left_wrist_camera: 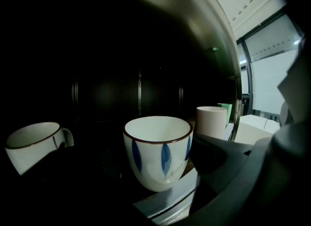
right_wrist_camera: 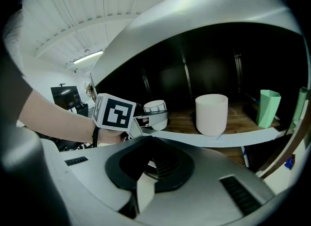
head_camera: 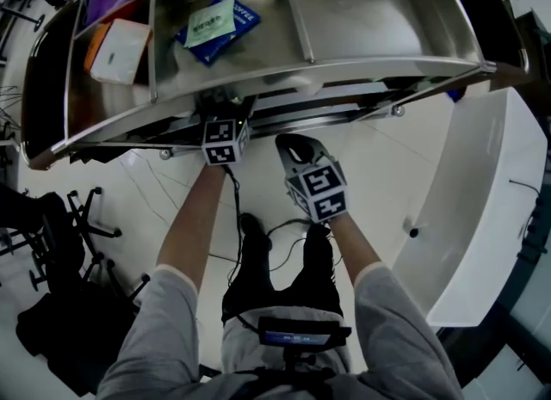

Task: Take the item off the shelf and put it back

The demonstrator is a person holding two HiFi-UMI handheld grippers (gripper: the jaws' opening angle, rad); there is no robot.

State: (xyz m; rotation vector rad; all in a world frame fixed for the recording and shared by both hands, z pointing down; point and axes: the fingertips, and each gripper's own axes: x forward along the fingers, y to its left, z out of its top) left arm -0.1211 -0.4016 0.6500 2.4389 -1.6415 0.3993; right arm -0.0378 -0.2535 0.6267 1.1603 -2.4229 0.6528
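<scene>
A white cup (left_wrist_camera: pixel 158 154) with blue leaf marks and a brown rim stands upright at the front edge of the lower shelf (left_wrist_camera: pixel 165 201). My left gripper (left_wrist_camera: pixel 158 174) reaches in under the steel top shelf (head_camera: pixel 379 71), its jaws closed on either side of the cup. The right jaw lies against the cup's side, and the left jaw is lost in the dark. From the right gripper view, the cup (right_wrist_camera: pixel 155 109) shows behind a grey finger of the left gripper (right_wrist_camera: pixel 151 119). My right gripper (right_wrist_camera: pixel 148 145) hangs shut and empty in front of the shelf, right of the left one (head_camera: pixel 297 144).
On the same lower shelf stand a plain white cup (right_wrist_camera: pixel 211 114), a green cup (right_wrist_camera: pixel 268 107) and a white mug (left_wrist_camera: pixel 34 145) with a handle at far left. The top shelf holds blue coffee packets (head_camera: pixel 215 24) and a white-and-orange box (head_camera: pixel 116 50). A white counter (head_camera: pixel 482 209) stands at the right.
</scene>
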